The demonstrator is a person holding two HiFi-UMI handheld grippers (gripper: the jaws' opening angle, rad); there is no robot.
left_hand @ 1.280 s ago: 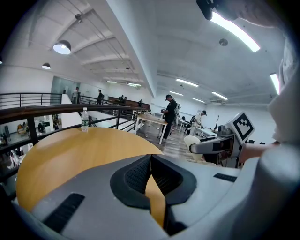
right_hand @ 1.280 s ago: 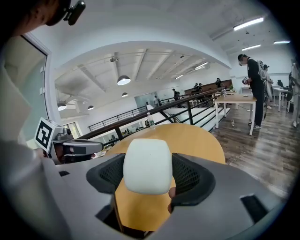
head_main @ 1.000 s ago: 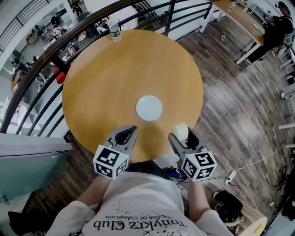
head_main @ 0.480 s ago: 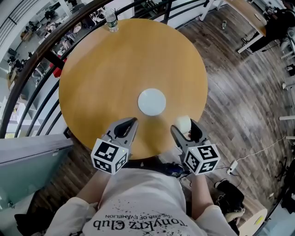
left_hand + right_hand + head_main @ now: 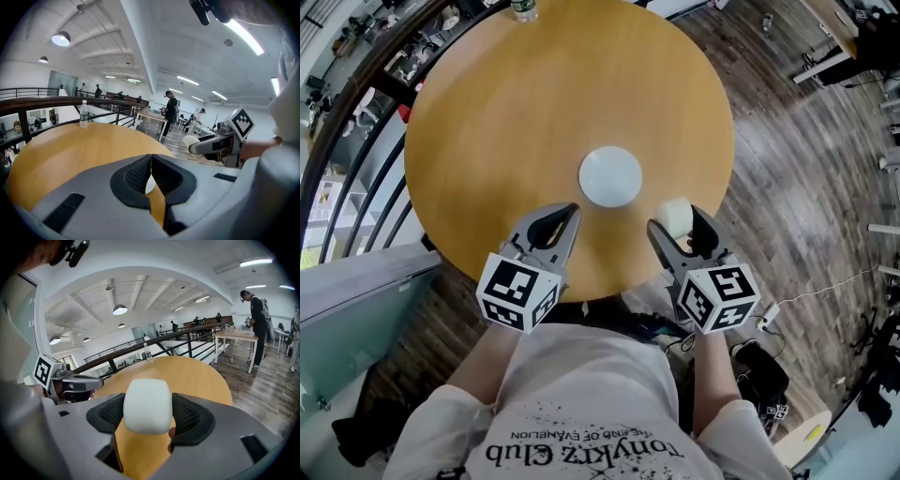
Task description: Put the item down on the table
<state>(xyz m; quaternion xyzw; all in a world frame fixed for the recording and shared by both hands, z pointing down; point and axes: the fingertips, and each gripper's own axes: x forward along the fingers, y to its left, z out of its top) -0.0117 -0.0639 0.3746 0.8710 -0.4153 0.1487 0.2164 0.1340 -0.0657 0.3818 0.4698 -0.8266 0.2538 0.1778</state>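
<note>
While the white block (image 5: pixel 147 401) pokes past the right gripper (image 5: pixel 147 417) clamping it (long axis unclear), the left gripper (image 5: pixel 151 171) is closed, empty.

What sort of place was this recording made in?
Probably an open-plan office or lab, on a mezzanine: a round wooden table beside a dark railing, a desk with a person standing at it, and long ceiling lights.

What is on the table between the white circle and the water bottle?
Nothing. In the head view, only bare table lies between the circle and the bottle.
</note>
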